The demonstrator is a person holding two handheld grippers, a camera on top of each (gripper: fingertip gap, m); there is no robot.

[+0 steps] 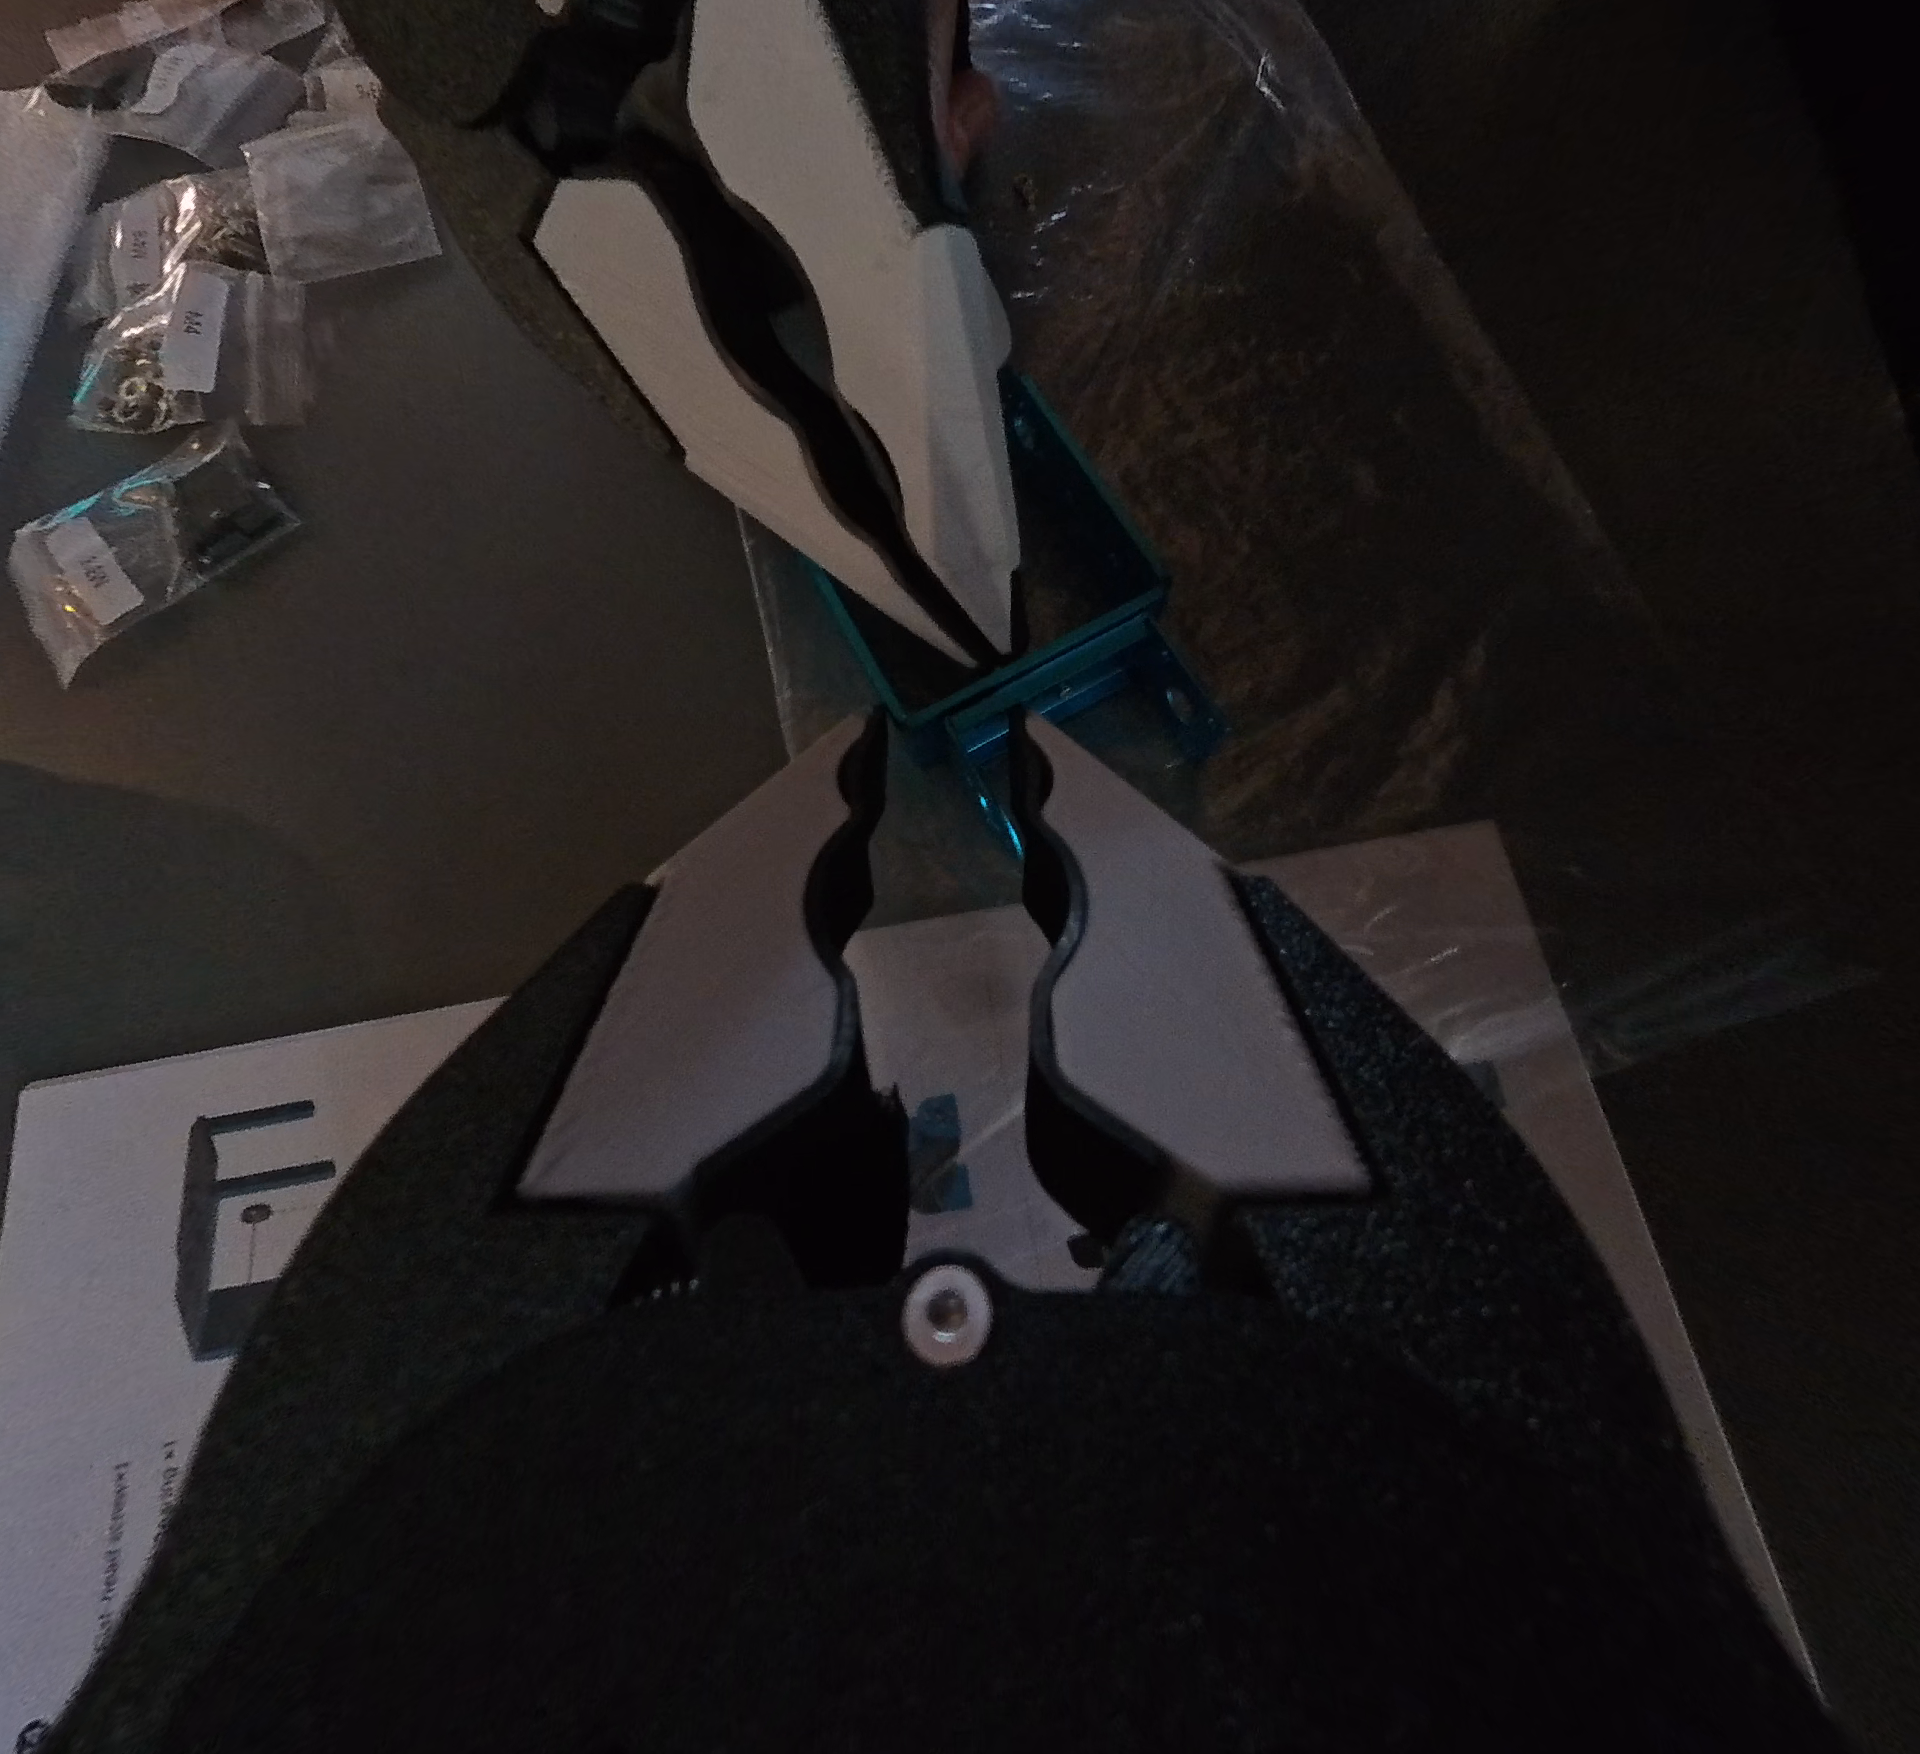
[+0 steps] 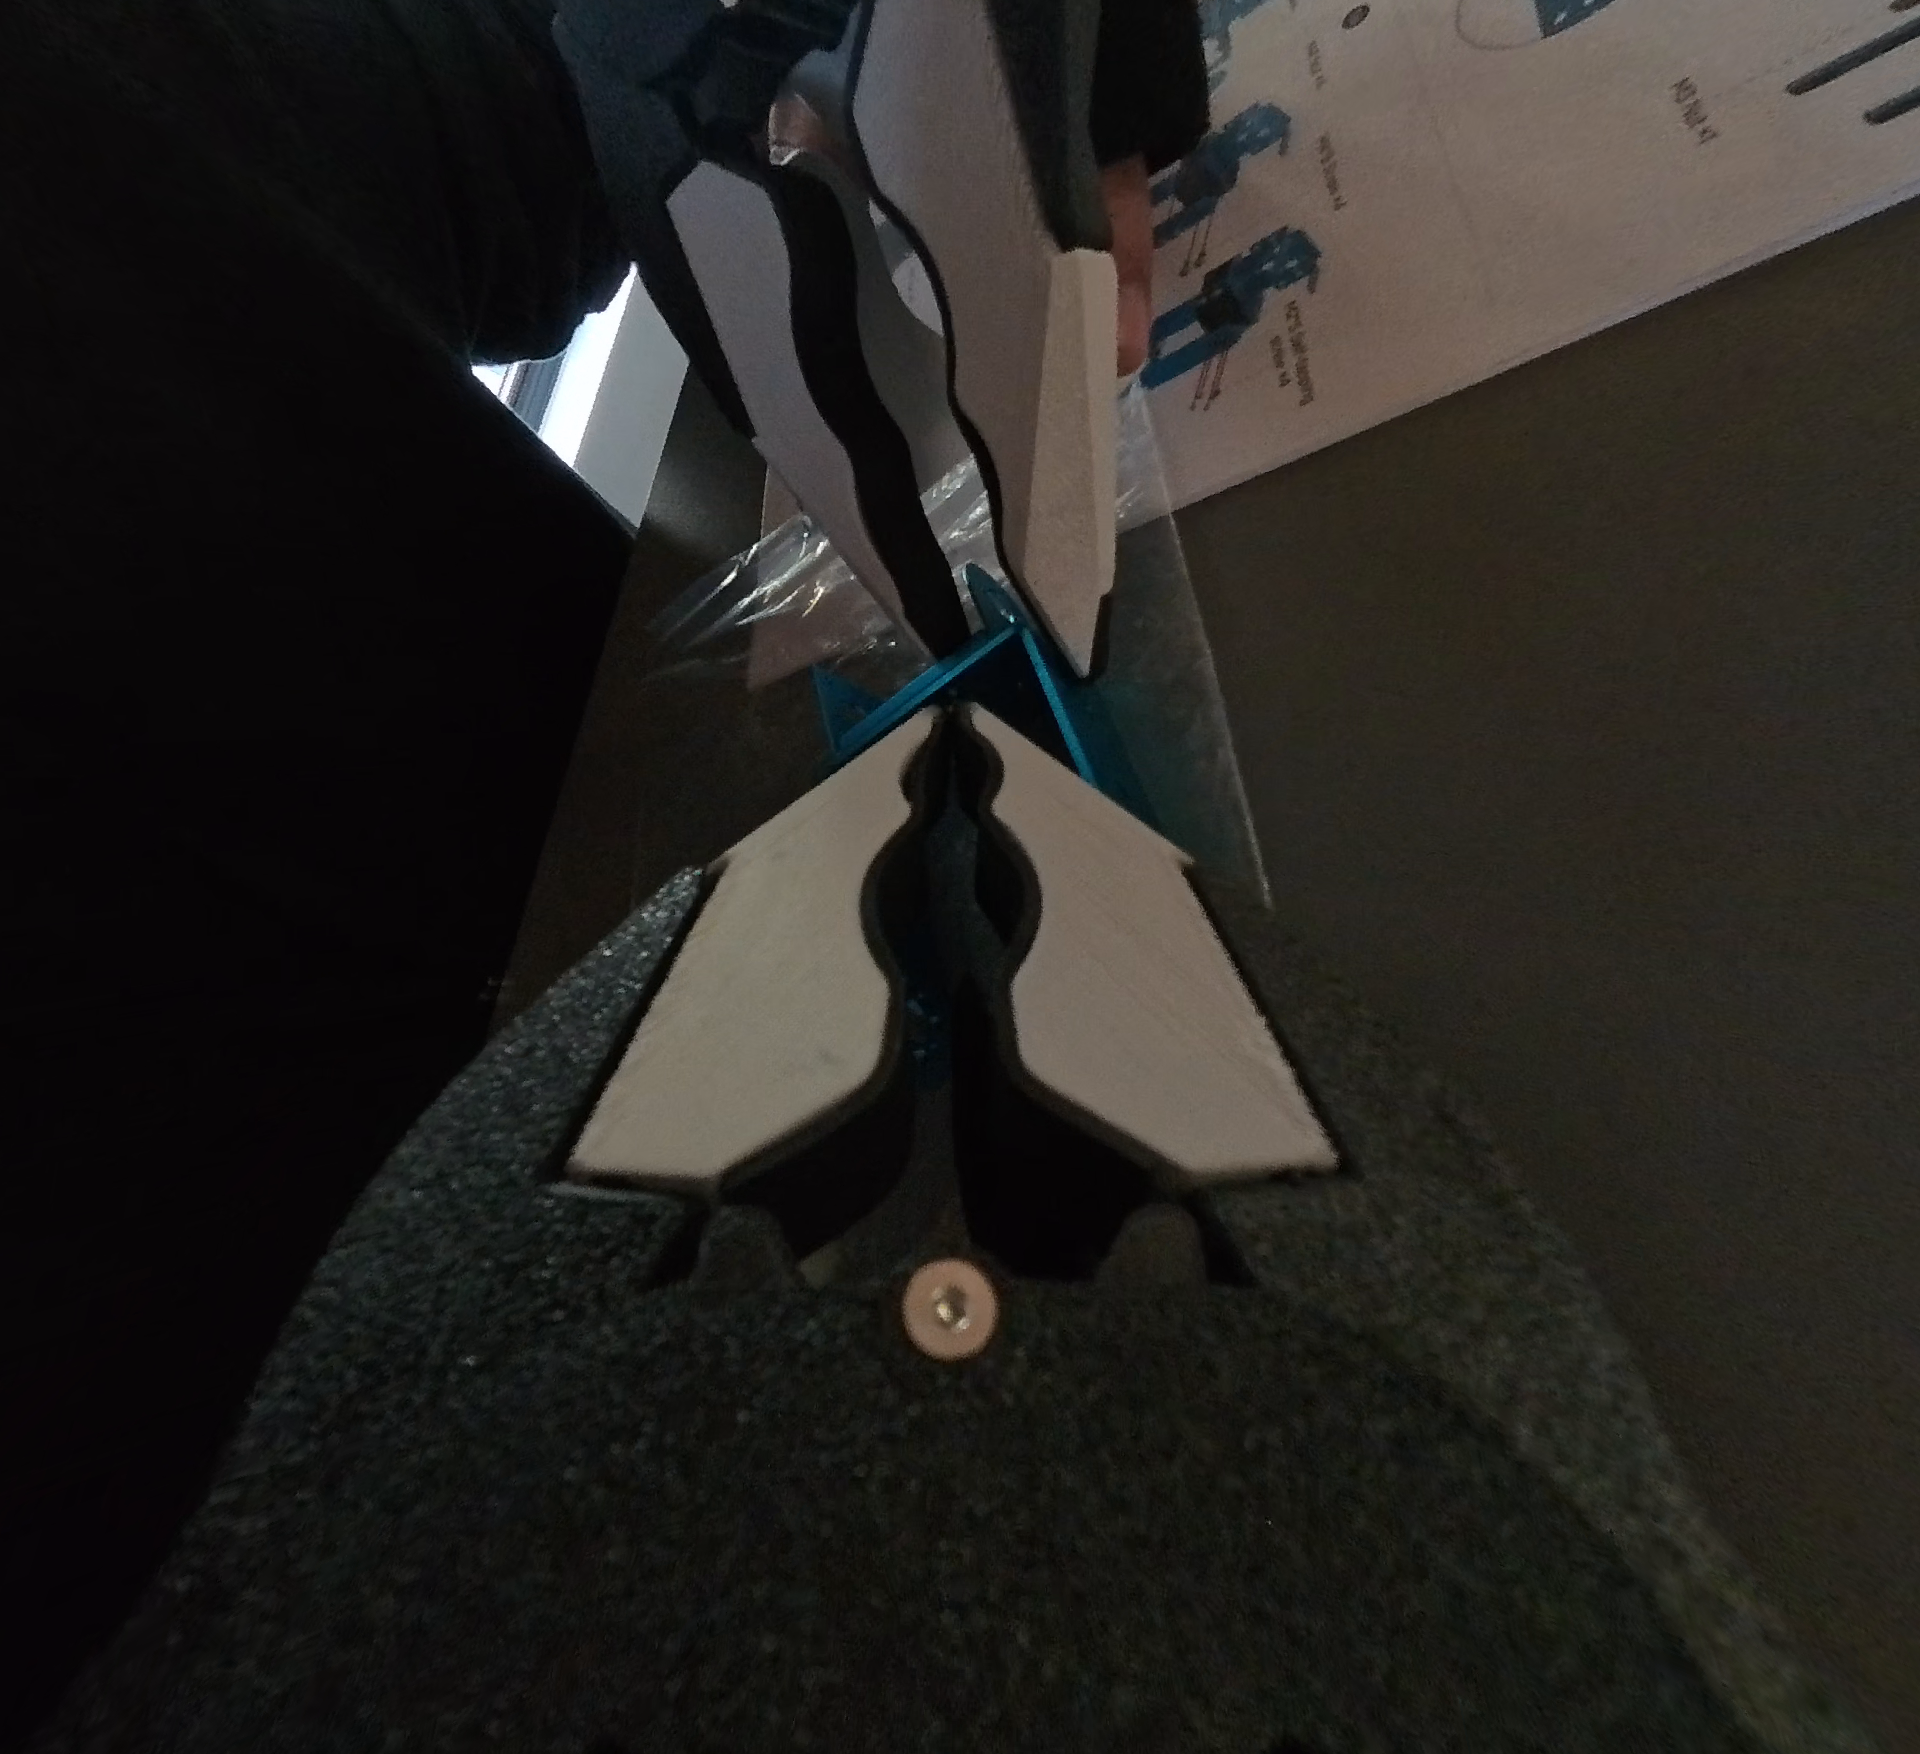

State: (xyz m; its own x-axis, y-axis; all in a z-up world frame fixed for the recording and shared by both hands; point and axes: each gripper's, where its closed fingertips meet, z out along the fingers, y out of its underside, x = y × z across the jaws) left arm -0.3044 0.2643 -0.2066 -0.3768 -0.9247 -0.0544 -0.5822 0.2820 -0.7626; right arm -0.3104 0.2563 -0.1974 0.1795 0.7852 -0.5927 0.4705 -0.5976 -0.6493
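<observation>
A blue metal bracket (image 1: 1081, 655) is held between both grippers above the dark table. My left gripper (image 1: 945, 733) has a fingertip on each side of the bracket's near end and is shut on it. My right gripper (image 1: 987, 655) comes down from the top of the left wrist view with its tips almost together on a thin wall of the bracket. In the right wrist view my right gripper (image 2: 954, 717) pinches the bracket (image 2: 1065, 728) from below, and the left gripper (image 2: 1013, 655) straddles it from above. Much of the bracket is hidden by the fingers.
Several small plastic bags of hardware (image 1: 156, 354) lie at the left. A clear plastic bag (image 1: 1299, 354) lies under and behind the bracket. A printed instruction sheet (image 1: 104, 1289) lies near me, also seen in the right wrist view (image 2: 1558, 94). A dark sleeve (image 2: 260, 250) fills the left. Less than 4 cm separates the two grippers' tips.
</observation>
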